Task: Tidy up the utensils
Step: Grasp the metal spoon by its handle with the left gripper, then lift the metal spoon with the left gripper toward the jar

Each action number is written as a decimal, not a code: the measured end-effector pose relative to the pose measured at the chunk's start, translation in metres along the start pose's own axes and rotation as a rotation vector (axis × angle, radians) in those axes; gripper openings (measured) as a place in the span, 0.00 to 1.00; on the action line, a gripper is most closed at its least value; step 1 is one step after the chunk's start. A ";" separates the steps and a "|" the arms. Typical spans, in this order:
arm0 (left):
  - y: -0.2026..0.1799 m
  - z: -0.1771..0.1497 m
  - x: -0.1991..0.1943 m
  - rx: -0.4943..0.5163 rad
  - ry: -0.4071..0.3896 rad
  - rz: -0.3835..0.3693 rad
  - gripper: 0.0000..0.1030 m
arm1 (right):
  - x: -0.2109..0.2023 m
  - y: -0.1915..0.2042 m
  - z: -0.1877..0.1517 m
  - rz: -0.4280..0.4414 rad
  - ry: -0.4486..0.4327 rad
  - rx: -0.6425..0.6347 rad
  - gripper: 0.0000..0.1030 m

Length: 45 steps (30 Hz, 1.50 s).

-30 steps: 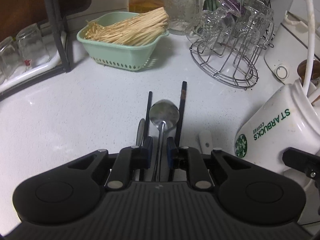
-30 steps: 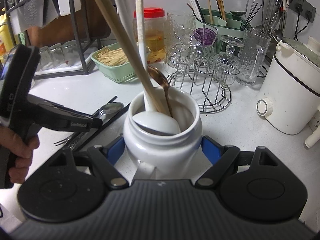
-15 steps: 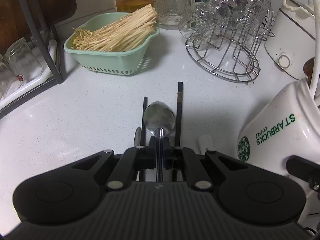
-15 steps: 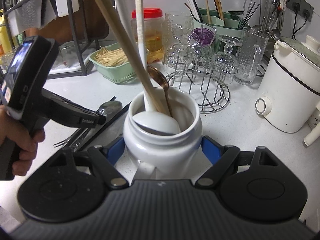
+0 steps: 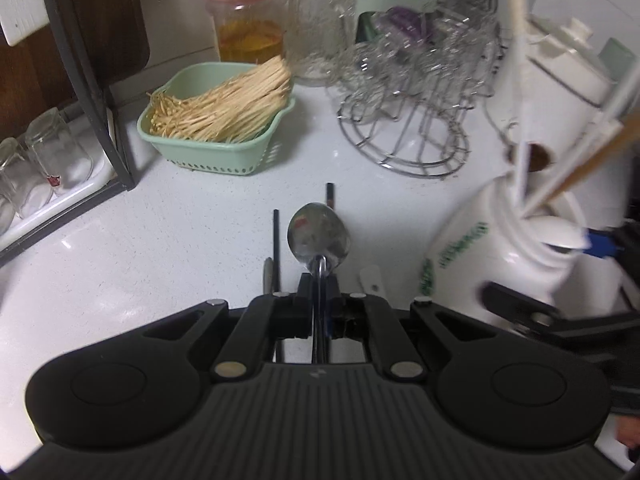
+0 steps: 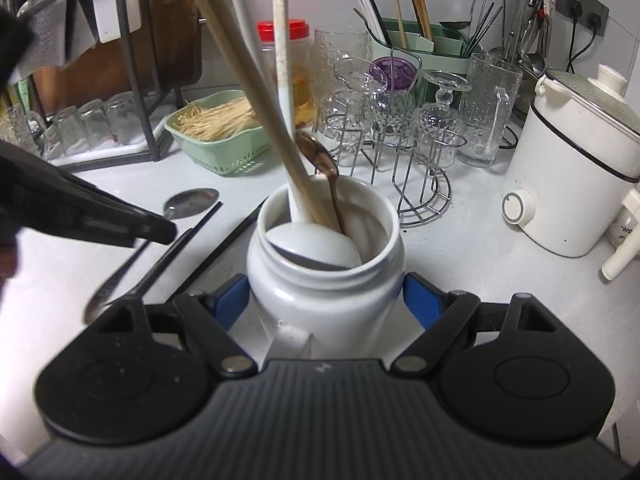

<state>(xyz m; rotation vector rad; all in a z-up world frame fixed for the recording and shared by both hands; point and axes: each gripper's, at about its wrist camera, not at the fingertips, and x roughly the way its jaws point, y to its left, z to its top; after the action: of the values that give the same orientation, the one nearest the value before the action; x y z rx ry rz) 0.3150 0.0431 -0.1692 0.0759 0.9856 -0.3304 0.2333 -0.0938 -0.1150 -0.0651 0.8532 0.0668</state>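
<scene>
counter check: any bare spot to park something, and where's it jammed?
Free: the white counter left of the black chopsticks, between the green basket and the left gripper. Also the strip between the wire glass rack and the white cooker. Crowded: the back wall, and around the white jar.

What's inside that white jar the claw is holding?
The white jar holds a white ladle, a wooden handle and a brown spoon, all leaning left. Their lower ends and the jar's bottom are hidden.
</scene>
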 end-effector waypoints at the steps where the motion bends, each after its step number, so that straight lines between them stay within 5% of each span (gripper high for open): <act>1: 0.000 0.000 -0.007 -0.005 0.004 -0.015 0.06 | 0.001 0.001 0.001 -0.001 0.001 0.001 0.84; 9: 0.007 0.011 -0.069 -0.063 0.055 -0.129 0.06 | 0.007 0.002 0.007 0.027 0.000 -0.029 0.84; 21: -0.023 0.050 -0.129 0.017 0.252 -0.243 0.06 | 0.013 -0.003 0.012 0.086 0.001 -0.087 0.83; 33: -0.076 0.110 -0.140 0.089 0.400 -0.345 0.06 | 0.012 -0.008 0.011 0.141 -0.009 -0.126 0.83; 45: -0.109 0.177 -0.107 0.144 0.589 -0.283 0.06 | 0.011 -0.012 0.008 0.185 -0.023 -0.174 0.83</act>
<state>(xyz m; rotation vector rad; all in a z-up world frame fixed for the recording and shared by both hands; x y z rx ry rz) 0.3696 -0.0724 0.0266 0.1721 1.5602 -0.6617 0.2477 -0.1047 -0.1176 -0.1483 0.8272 0.3145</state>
